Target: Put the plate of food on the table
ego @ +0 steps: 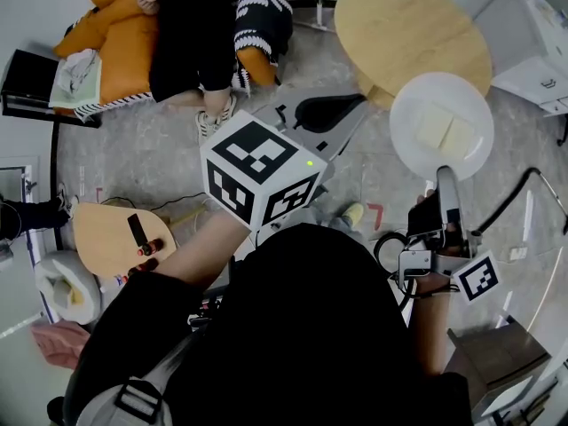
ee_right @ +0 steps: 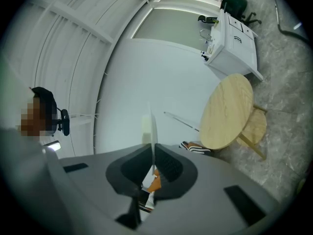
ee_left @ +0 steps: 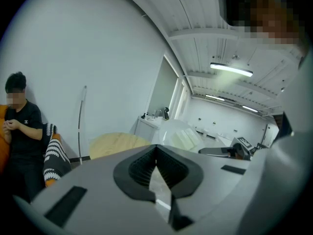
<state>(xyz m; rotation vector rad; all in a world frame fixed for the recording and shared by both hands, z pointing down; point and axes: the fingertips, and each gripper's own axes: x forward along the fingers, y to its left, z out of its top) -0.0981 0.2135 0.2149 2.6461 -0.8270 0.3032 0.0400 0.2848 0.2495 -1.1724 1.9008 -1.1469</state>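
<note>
While a person (ego: 191, 25) in dark clothes sits on an orange sofa (ego: 124, 43) at the far left of the room, the right gripper (ee_right: 153, 148) pinches the near rim of a white plate (ego: 441, 127) and holds it in the air, just on the near side of a round wooden table (ego: 413, 34). The plate carries two pale slices of food (ego: 444, 131) and does not rest on the table. In the right gripper view it shows edge-on as a thin line between the dark pads. The tabletop is bare light wood, and a lower wooden stool (ee_right: 254, 126) stands beside its legs.

The left gripper (ee_left: 156, 148), with its marker cube (ego: 257, 176), is raised in front of the wearer's chest. Its jaws are pressed together with nothing between them, and it points toward the table and the plate.

The floor (ego: 151, 158) is grey and mottled like stone. A white cabinet (ego: 532, 51) stands at the far right beyond the table, with small items on its top in the left gripper view. A low wooden side table (ego: 111, 233) sits on the near left with a dark strip lying on it. The walls are plain white, and a long ceiling light (ee_left: 231, 70) glows overhead.
</note>
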